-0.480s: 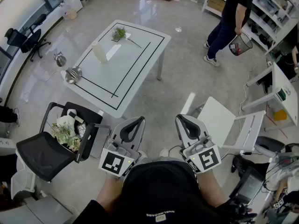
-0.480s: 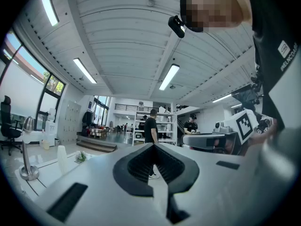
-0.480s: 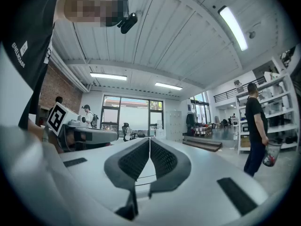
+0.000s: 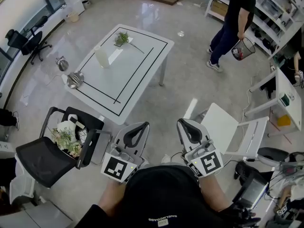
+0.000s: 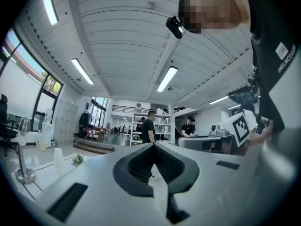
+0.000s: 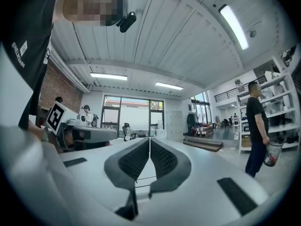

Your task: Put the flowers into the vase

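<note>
A white vase (image 4: 101,57) stands upright on the white table (image 4: 137,75), which is several steps ahead of me. A flower with a long stem (image 4: 123,38) lies on the table beyond the vase. In the left gripper view the vase (image 5: 58,156) and the flower (image 5: 77,159) show small at the far left. A bundle of flowers (image 4: 66,139) lies on a black chair at my left. My left gripper (image 4: 144,125) and right gripper (image 4: 182,121) are held level in front of my body, far from the table. Both are shut and empty.
A black armchair (image 4: 35,163) stands at my left and a white chair (image 4: 232,125) at my right. Metal vessels (image 4: 74,78) sit by the table's left corner. A person (image 4: 235,18) carrying a mesh basket walks at the far right, before shelves.
The person with the basket has stepped slightly farther on. Both grippers stay shut in the same place before me. The table sits a touch lower in the head view.
</note>
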